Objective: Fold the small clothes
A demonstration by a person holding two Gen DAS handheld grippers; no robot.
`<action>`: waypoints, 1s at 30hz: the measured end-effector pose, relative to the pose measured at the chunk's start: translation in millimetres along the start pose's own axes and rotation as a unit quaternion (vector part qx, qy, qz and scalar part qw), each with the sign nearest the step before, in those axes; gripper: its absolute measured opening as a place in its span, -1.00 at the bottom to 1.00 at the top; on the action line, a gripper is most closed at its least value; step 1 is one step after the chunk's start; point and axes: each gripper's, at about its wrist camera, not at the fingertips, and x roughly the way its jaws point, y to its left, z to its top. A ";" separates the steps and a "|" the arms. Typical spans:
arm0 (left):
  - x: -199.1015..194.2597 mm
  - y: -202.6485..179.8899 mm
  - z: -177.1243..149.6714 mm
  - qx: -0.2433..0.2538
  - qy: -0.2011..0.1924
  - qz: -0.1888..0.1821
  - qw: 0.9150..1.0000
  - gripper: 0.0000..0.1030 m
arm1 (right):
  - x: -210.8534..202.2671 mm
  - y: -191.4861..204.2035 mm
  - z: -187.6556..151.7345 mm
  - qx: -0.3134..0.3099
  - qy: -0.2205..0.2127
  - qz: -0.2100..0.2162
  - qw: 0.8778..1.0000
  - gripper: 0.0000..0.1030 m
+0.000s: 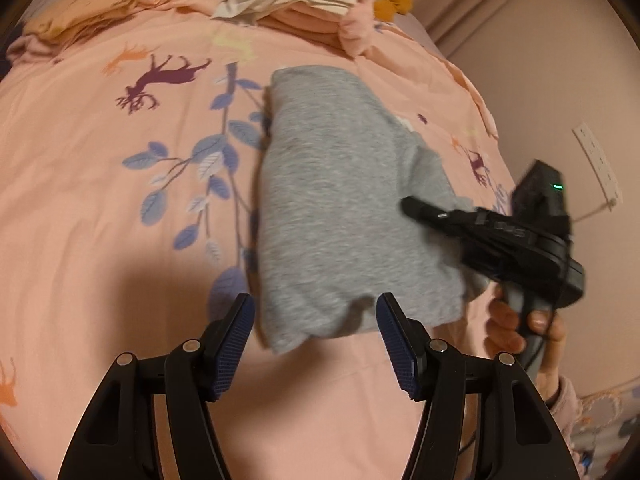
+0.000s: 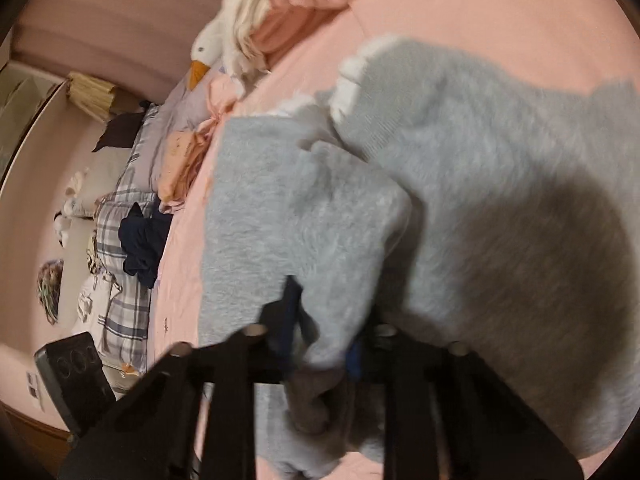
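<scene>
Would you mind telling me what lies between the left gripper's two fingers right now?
In the left wrist view, the left gripper stands open, and the near edge of the grey garment lies between its fingers, untouched by the pads.

I see the grey garment (image 1: 340, 208) as soft knit cloth, matt and faintly heathered, and fuzzier in my right wrist view (image 2: 480, 200). The bedsheet (image 1: 100, 220) beneath is smooth matt pink cotton-like cloth with printed deer and leaves. My left gripper (image 1: 316, 344) is matt black plastic with shiny metal pins, and its pads (image 1: 234, 344) look like ribbed blue rubber. The right gripper (image 1: 412, 204) shows smooth, slightly glossy black plastic.
</scene>
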 end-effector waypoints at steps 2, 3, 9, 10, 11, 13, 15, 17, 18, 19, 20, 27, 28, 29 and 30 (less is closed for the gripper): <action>-4.1 5.8 -1.9 -0.005 -0.002 0.002 1.000 0.19 | -13.0 10.9 2.5 -0.030 -0.026 -0.001 0.999 -0.74; -5.5 6.6 -2.1 -0.005 -0.003 0.003 1.000 0.20 | -22.4 16.7 5.1 -0.045 -0.044 -0.003 0.998 -0.74; -3.7 -2.2 0.9 0.008 -0.006 0.006 1.000 0.20 | -102.5 25.2 31.1 -0.086 -0.144 -0.025 0.985 -0.74; -1.1 -4.2 2.2 0.010 -0.005 0.004 1.000 0.20 | -108.3 22.6 32.6 -0.087 -0.150 -0.031 0.984 -0.74; 1.8 -8.3 3.0 0.013 -0.003 0.002 1.000 0.19 | -117.0 13.9 35.8 -0.083 -0.154 -0.039 0.984 -0.74; 7.8 -14.3 5.6 0.019 -0.001 0.000 1.000 0.20 | -122.5 -5.5 39.2 -0.071 -0.149 -0.060 0.984 -0.73; 15.7 -24.7 9.2 0.029 0.002 -0.002 1.000 0.19 | -116.2 -22.5 38.3 -0.055 -0.134 -0.085 0.986 -0.72; 21.8 -34.7 12.3 0.040 0.005 -0.002 0.999 0.19 | -102.5 -49.1 35.3 -0.035 -0.113 -0.110 0.987 -0.71; 24.8 -42.2 14.0 0.047 0.004 0.000 0.999 0.20 | -97.0 -57.4 34.0 -0.025 -0.104 -0.112 0.988 -0.70; 27.2 -48.4 16.0 0.054 0.004 0.000 0.999 0.20 | -89.5 -65.7 32.6 -0.014 -0.093 -0.112 0.989 -0.66; 28.9 -53.4 17.6 0.060 0.003 0.000 0.998 0.19 | -82.0 -74.6 30.6 -0.007 -0.084 -0.112 0.990 -0.63; 36.8 -89.9 29.3 0.109 -0.022 0.000 0.994 0.20 | -105.3 -61.8 22.1 -0.035 -0.120 -0.141 0.982 -0.46; 39.2 -93.8 30.0 0.114 -0.025 -0.003 0.993 0.20 | -115.7 -57.3 19.9 -0.049 -0.138 -0.151 0.978 -0.46; 41.8 -96.9 30.3 0.119 -0.026 -0.004 0.993 0.20 | -124.6 -53.3 17.9 -0.060 -0.152 -0.155 0.974 -0.46; 45.3 -100.3 29.5 0.125 -0.029 -0.004 0.992 0.20 | -131.2 -49.0 15.3 -0.072 -0.164 -0.153 0.972 -0.46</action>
